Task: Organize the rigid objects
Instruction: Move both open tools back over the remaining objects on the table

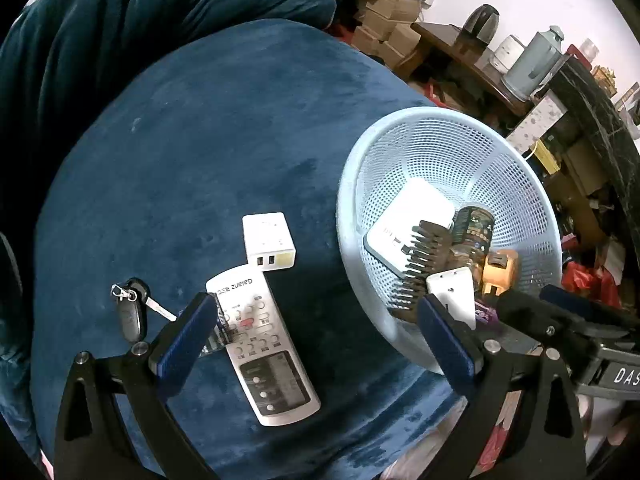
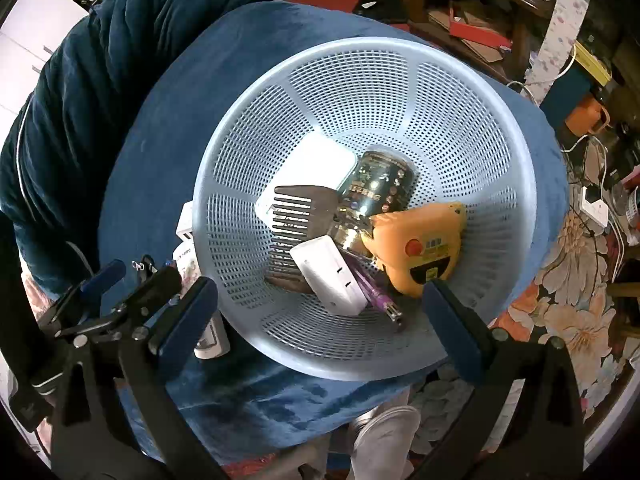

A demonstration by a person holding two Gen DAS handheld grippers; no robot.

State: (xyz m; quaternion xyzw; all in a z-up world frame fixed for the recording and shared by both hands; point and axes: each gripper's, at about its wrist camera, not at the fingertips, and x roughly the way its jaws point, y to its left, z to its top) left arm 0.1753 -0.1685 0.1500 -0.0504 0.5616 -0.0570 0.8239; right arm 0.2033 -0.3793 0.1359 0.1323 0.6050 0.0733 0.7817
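Observation:
A pale blue mesh basket [image 1: 352,184] [image 2: 360,80] sits on a round blue velvet seat [image 1: 200,140]. It holds a white flat box [image 2: 316,160], a dark can [image 2: 380,184], a brown comb [image 2: 296,216], a white adapter [image 2: 332,276], an orange tape measure [image 2: 420,244] and a purple pen [image 2: 374,290]. On the seat lie a white remote [image 1: 264,344], a white USB charger [image 1: 268,240] and a car key [image 1: 130,308]. My left gripper [image 1: 316,332] is open above the remote. My right gripper [image 2: 320,316] is open and empty over the basket.
A dark blue blanket [image 1: 120,20] is heaped behind the seat. Cardboard boxes [image 1: 388,24], a kettle [image 1: 480,20] and a thermos [image 1: 532,60] stand on furniture at the back right. A floral floor covering [image 2: 572,312] and cables lie to the right.

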